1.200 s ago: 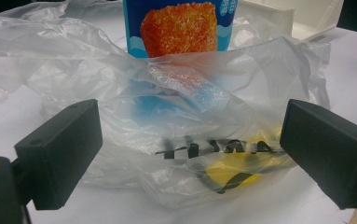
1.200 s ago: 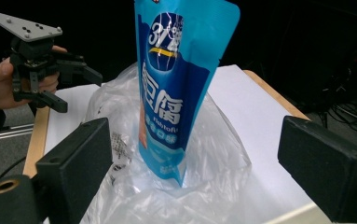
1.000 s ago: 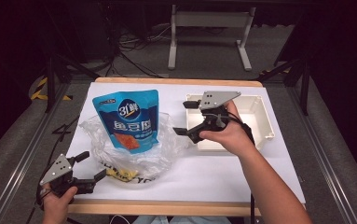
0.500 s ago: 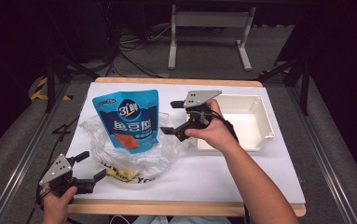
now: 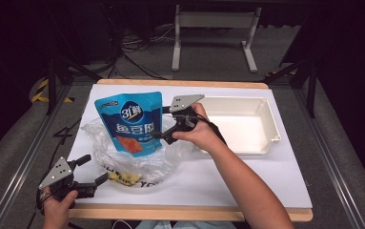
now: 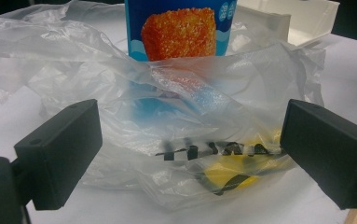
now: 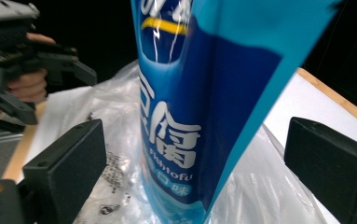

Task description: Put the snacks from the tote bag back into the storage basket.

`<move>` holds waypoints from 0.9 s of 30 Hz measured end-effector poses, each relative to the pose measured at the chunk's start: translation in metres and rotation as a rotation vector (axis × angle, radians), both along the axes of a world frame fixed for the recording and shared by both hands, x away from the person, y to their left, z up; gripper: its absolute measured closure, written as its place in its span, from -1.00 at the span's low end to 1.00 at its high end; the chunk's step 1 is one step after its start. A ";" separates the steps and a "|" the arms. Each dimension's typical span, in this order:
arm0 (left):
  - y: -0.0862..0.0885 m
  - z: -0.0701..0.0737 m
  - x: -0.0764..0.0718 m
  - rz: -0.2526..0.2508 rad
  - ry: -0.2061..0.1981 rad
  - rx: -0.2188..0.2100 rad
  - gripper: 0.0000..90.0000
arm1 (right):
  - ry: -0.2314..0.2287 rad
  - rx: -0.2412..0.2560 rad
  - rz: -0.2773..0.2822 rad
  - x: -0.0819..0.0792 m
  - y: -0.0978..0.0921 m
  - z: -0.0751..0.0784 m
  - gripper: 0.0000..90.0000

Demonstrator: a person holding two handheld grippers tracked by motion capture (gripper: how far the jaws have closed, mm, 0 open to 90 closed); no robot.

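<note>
**Here, the right gripper's jaws stand on both sides of the blue pouch**

Here, the blue pouch (image 5: 132, 121) stands upright inside a clear plastic bag (image 5: 137, 155), in the left half of the tabletop (image 5: 247, 176), toward the far edge. The right gripper (image 5: 163, 126) is at the right edge of the pouch. In the right gripper view its two jaws are wide apart, and the pouch (image 7: 199, 116) rises between them, edge-on; if a jaw touches it, I cannot tell. The left gripper (image 5: 92, 169) hovers at the near left corner of the tabletop, just beside the bag. Its jaws are also spread wide and hold nothing; in the left gripper view the crumpled bag (image 6: 176, 121) lies in front of them, with something yellow (image 6: 234, 170) inside. A white tray (image 5: 266, 138) sits on the right half of the tabletop, near the far edge.
</note>
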State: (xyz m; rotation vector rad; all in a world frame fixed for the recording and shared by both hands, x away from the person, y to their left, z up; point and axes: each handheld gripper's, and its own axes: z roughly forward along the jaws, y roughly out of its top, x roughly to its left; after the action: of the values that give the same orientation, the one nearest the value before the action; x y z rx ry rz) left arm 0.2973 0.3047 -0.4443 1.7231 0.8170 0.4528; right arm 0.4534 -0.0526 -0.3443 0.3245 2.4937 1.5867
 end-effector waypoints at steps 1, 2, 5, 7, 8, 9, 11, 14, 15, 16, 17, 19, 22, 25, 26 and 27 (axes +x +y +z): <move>0.000 0.000 0.000 -0.001 0.001 -0.001 -0.86 | -0.004 -0.005 0.001 0.001 0.002 -0.002 -0.84; 0.001 0.000 0.000 -0.003 0.006 0.005 -0.86 | -0.002 -0.009 0.005 0.002 0.004 -0.004 -0.84; 0.001 0.000 0.000 -0.004 0.003 0.004 -0.86 | -0.006 -0.015 0.002 0.004 0.010 -0.010 -0.84; 0.001 0.000 0.000 -0.002 -0.002 -0.005 -0.86 | -0.006 -0.018 0.000 0.004 0.012 -0.012 -0.84; 0.001 0.000 0.000 0.000 0.003 -0.011 -0.86 | -0.012 -0.022 -0.003 0.004 0.014 -0.013 -0.84; 0.001 0.000 0.000 0.000 0.003 -0.011 -0.86 | -0.020 -0.021 0.001 0.004 0.016 -0.015 -0.84; 0.001 0.000 0.000 0.000 0.004 -0.011 -0.86 | -0.024 -0.004 0.004 0.003 0.020 -0.019 -0.84; 0.001 0.000 0.000 -0.001 0.004 -0.010 -0.86 | -0.021 -0.002 0.012 0.001 0.022 -0.023 -0.84; 0.001 0.000 0.000 -0.001 0.004 -0.010 -0.86 | -0.025 -0.003 0.013 0.001 0.024 -0.025 -0.84; 0.001 0.000 0.000 -0.003 0.000 -0.006 -0.86 | -0.025 -0.004 0.020 0.001 0.025 -0.026 -0.84; 0.001 0.000 0.000 -0.003 0.000 -0.006 -0.86 | -0.023 -0.002 0.024 0.001 0.026 -0.028 -0.84; 0.001 0.000 0.000 0.000 0.004 -0.012 -0.86 | -0.029 -0.003 0.030 0.001 0.027 -0.030 -0.86; 0.001 0.000 0.000 0.001 0.003 -0.010 -0.86 | -0.061 -0.013 0.021 -0.001 0.030 -0.032 -0.86; 0.002 0.000 0.000 0.000 0.000 -0.010 -0.86 | -0.070 -0.009 0.023 -0.001 0.032 -0.034 -0.86; 0.002 0.000 0.000 0.000 0.001 -0.013 -0.86 | -0.066 -0.012 0.026 -0.001 0.034 -0.035 -0.86; 0.002 0.000 0.000 -0.001 0.003 -0.014 -0.86 | -0.067 -0.016 0.024 0.000 0.035 -0.037 -0.86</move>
State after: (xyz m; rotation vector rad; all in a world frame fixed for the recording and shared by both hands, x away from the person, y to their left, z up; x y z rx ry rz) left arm 0.2972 0.3069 -0.4444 1.7115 0.8197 0.4433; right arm 0.4529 -0.0176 -0.3808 0.2365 2.4679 1.5586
